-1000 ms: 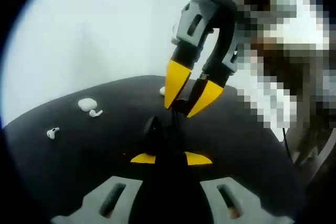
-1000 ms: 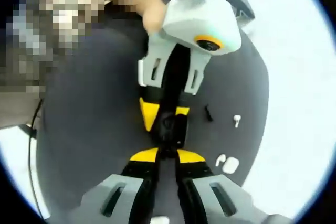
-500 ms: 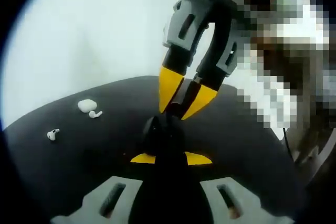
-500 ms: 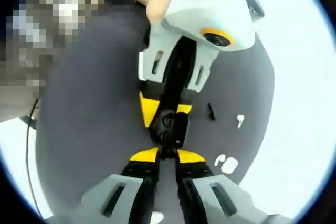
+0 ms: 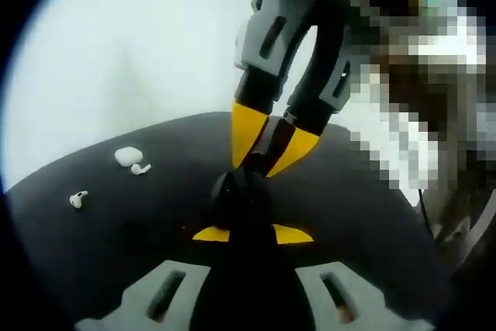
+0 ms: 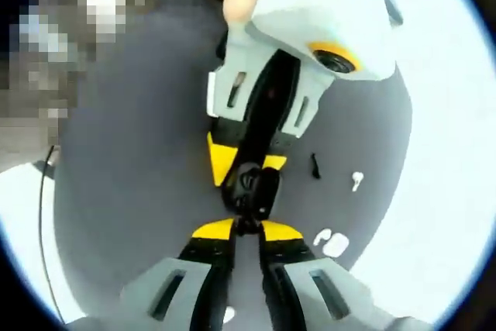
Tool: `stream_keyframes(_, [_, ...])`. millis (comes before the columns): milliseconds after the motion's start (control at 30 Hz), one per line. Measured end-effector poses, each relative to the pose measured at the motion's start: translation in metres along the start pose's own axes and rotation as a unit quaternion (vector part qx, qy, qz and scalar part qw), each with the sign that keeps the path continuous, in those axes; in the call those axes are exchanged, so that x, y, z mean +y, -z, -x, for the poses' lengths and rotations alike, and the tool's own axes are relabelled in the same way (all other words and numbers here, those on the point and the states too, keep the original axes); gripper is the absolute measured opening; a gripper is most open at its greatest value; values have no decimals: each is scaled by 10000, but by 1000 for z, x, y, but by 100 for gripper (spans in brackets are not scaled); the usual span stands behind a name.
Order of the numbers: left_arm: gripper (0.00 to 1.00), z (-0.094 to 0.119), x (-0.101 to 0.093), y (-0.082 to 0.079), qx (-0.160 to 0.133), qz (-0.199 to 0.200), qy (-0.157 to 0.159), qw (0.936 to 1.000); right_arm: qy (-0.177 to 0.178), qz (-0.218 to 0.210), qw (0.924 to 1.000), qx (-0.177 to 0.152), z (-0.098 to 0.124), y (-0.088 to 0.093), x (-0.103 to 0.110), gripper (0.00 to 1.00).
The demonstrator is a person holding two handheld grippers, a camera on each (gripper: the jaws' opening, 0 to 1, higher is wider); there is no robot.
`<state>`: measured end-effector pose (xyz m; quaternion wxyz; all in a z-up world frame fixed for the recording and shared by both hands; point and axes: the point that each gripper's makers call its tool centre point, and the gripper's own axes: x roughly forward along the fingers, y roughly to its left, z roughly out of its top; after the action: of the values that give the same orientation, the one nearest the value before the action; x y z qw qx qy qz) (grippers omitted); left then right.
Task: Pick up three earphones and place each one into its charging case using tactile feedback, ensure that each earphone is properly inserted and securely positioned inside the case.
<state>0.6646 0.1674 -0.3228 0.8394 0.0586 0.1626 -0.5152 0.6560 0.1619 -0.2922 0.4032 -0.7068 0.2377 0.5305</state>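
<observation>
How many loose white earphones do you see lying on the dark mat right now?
2. One earphone lies right beside the white case; the other earphone lies apart, nearer the mat's edge. Another may be hidden behind the tools.

A matt, dark grey round mat (image 5: 116, 215) with a fine, cloth-like surface is seen on a smooth white tabletop (image 5: 139, 44) that carries a soft sheen. A glossy white plastic charging case (image 5: 129, 154) and two glossy white plastic earphones (image 5: 77, 198) are seen on it. A small black plastic case (image 6: 249, 190) with a smooth, slightly shiny shell is gripped between yellow-tipped black jaws. The left gripper (image 6: 246, 168) and right gripper (image 5: 260, 162) are made of matt light-grey moulded plastic with smooth yellow pads.
</observation>
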Motion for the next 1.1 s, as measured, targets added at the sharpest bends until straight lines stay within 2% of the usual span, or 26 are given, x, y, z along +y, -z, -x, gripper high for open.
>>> stream_keyframes(100, [15, 0, 0, 0, -3, -14, 2, 10000, -61, 1, 10000, 18, 1, -2, 1, 14])
stream_keyframes(233, [15, 0, 0, 0, -6, -14, 0, 10000, -101, 118, 9996, 243, -1, 1, 2, 14])
stream_keyframes(533, [15, 0, 1, 0, -9, -33, 0, 10000, -136, 186, 9983, 530, -1, 9, 0, 14])
stream_keyframes(933, [15, 0, 1, 0, -7, -31, 4, 10000, -145, 348, 9979, 532, 1, -3, 3, 14])
stream_keyframes(1100, [15, 0, 0, 0, -7, -31, 4, 10000, -179, 426, 9969, 638, 1, -2, 6, 14])
